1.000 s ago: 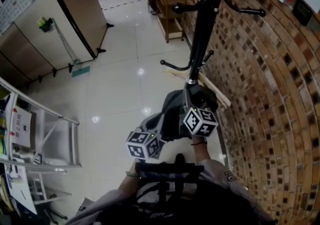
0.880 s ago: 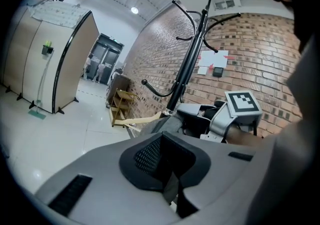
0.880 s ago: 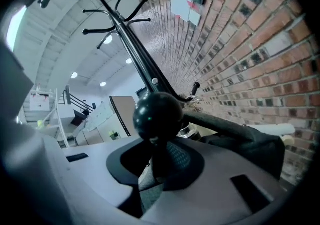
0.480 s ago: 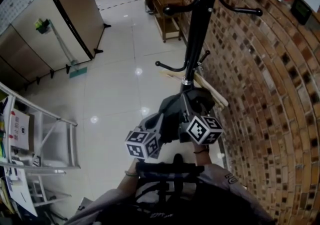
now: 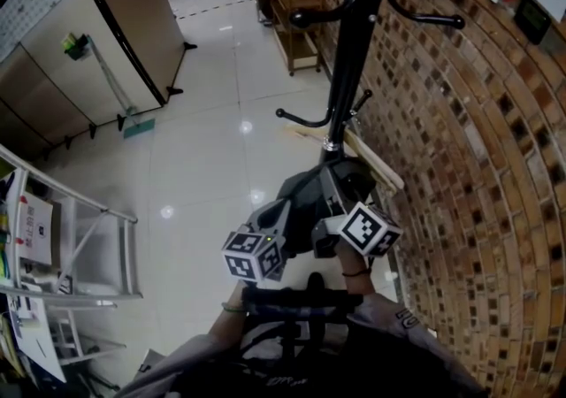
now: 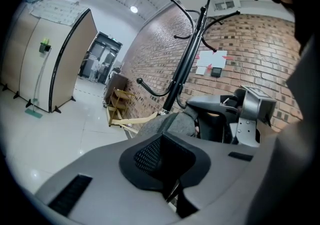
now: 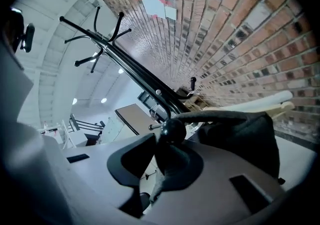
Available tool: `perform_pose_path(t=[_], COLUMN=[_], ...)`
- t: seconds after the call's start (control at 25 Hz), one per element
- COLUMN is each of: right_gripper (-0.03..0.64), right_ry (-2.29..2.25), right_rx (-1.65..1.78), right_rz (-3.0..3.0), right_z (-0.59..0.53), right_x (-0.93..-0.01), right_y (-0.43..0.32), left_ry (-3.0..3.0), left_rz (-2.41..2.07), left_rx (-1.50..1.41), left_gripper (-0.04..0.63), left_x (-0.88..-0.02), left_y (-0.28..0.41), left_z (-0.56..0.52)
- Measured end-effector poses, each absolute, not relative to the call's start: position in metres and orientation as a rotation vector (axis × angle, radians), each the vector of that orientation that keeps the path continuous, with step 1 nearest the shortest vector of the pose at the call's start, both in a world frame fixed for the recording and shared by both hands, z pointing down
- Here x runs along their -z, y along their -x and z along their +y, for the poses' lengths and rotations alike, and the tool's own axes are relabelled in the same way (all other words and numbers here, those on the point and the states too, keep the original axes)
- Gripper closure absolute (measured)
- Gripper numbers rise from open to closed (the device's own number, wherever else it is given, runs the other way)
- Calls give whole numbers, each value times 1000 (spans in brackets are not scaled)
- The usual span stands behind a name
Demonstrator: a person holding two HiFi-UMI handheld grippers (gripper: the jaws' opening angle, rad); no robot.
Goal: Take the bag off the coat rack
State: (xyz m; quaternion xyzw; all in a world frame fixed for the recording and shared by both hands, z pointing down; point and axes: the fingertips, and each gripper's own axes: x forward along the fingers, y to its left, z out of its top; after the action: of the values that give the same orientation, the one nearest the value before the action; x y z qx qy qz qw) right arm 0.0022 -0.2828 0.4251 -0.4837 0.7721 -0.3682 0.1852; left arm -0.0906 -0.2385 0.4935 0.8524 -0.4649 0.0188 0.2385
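A grey felt bag (image 5: 305,188) hangs low on the black coat rack (image 5: 354,51) beside the brick wall. In the right gripper view its strap (image 7: 220,117) loops over a ball-tipped hook (image 7: 172,130). My right gripper (image 7: 162,161) is shut on that strap just below the ball, and its marker cube (image 5: 370,230) shows in the head view. My left gripper (image 6: 162,156) is shut at the bag's (image 6: 172,121) left edge, pads together with the felt at their tips. Both grippers sit close side by side at the bag.
The brick wall (image 5: 478,166) runs close on the right. Pale wooden slats (image 5: 380,162) lean at the rack's foot. A wooden shelf (image 5: 296,20) stands further back, a metal frame (image 5: 97,237) at the left, and a mop (image 5: 115,87) against a partition.
My right gripper has shifted down and to the right and tilted, with its cube now lower. The left gripper and the bag have hardly moved.
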Motion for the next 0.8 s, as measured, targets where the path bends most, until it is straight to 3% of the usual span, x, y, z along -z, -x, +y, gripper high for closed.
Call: perform_pose_path(t=[0.48, 0.8], right_gripper=[586, 586], right_ry=[1291, 1306], right_rx=[1026, 967], right_rz=[2259, 2296], right_z=[-263, -246], right_x=[-411, -409], right_y=[9, -6], left_ry=[-2318, -2373], left_rz=[-1246, -1315], left_rx=[-17, 131], left_gripper=[588, 588], left_x=[-493, -448], left_y=[93, 112], left_z=[-239, -239])
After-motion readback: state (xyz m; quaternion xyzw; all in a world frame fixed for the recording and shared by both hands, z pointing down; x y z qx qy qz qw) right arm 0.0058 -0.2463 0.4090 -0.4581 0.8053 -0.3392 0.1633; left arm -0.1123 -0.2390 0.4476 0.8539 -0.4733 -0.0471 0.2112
